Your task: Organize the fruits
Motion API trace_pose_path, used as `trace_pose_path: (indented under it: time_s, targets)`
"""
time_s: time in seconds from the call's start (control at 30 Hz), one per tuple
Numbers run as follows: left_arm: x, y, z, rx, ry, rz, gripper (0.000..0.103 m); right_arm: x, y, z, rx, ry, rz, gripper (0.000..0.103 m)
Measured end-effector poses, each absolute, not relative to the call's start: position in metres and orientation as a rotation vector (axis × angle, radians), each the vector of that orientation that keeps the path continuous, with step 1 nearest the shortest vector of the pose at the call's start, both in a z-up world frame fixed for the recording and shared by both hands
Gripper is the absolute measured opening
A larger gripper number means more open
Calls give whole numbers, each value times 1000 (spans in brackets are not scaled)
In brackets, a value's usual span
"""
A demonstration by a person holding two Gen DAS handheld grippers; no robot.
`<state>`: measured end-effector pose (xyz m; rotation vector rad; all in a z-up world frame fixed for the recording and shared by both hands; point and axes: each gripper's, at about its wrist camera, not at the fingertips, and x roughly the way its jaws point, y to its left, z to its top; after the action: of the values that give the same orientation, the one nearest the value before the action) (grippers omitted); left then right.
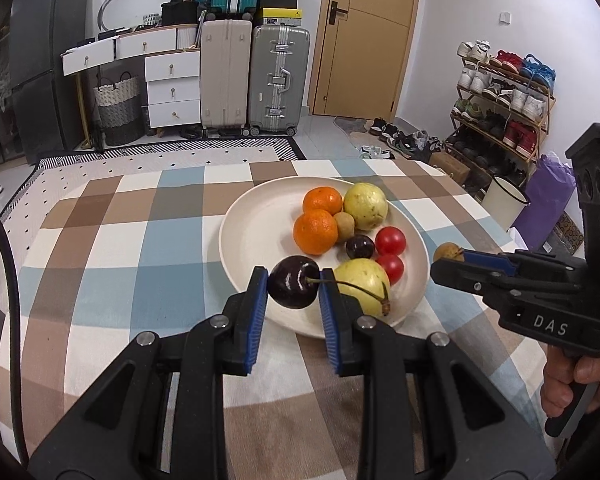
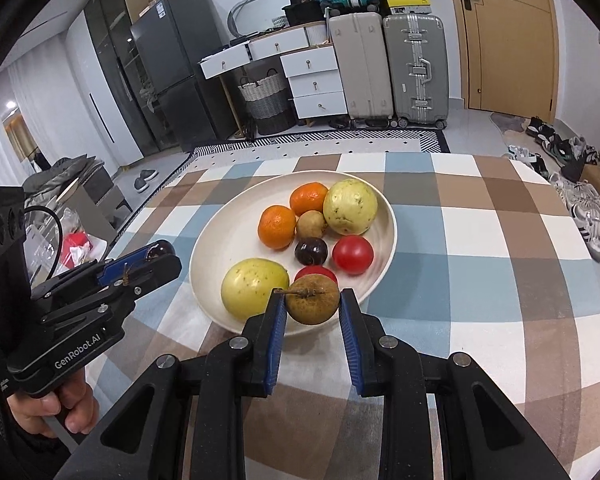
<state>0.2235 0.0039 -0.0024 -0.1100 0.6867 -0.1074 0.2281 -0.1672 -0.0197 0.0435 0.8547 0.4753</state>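
The checked tablecloth (image 1: pixel 120 240) covers the table, and the cream plate (image 1: pixel 252 232) sits near its middle. Only the left wrist view takes in the shoe rack (image 1: pixel 504 108) along the right wall and the white bucket (image 1: pixel 504 200) beside the table; only the right wrist view shows the dark fridge (image 2: pixel 172 72) in full and the clutter on the floor at the table's left side. Both views show the suitcases and the wooden door behind.

On the plate lie two yellow-green guavas (image 2: pixel 350 206), two oranges (image 2: pixel 277 226), two red tomatoes (image 2: pixel 353 254), a dark plum (image 2: pixel 311 251) and a small brown fruit (image 2: pixel 311 224).

The left gripper (image 1: pixel 294 288) is clamped on a dark cherry (image 1: pixel 292 288), blue pads pressing both sides, its stem (image 1: pixel 356 288) trailing to the right; the cherry hangs over the plate's near rim, in front of the nearer guava. The right gripper (image 2: pixel 312 304) is closed on a brown longan-like fruit (image 2: pixel 312 300) with a short stem, held over the near edge of the plate, in front of the lower tomato. In the left wrist view that fruit sits just right of the plate
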Motion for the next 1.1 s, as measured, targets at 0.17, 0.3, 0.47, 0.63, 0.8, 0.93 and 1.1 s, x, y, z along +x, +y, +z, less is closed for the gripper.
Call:
trace_pose_path:
  time_s: [0.17,0.3,0.47,0.63,0.8,0.93,1.1]
  targets:
    - [241,6,-10,-119,699,-100,23,243,-165,-25,56,859,433,27]
    - [253,7,-20,-113,711,-90,23,255,-165,-31,57,879,414,27]
    - [262,8,-27,-116,725,-80,23,265,-164,-37,47,889,391,27]
    - [265,7,-29,-115,729,-77,23,270,-162,-39,29,903,390,27]
    - [259,6,-24,-109,721,-73,38,263,-162,-31,8,877,394,35]
    - [246,11,-17,-118,689,-52,69,255,-167,-24,0,851,385,46]
    - [224,17,-5,-121,651,-32,85,240,-178,-21,3,837,399,78]
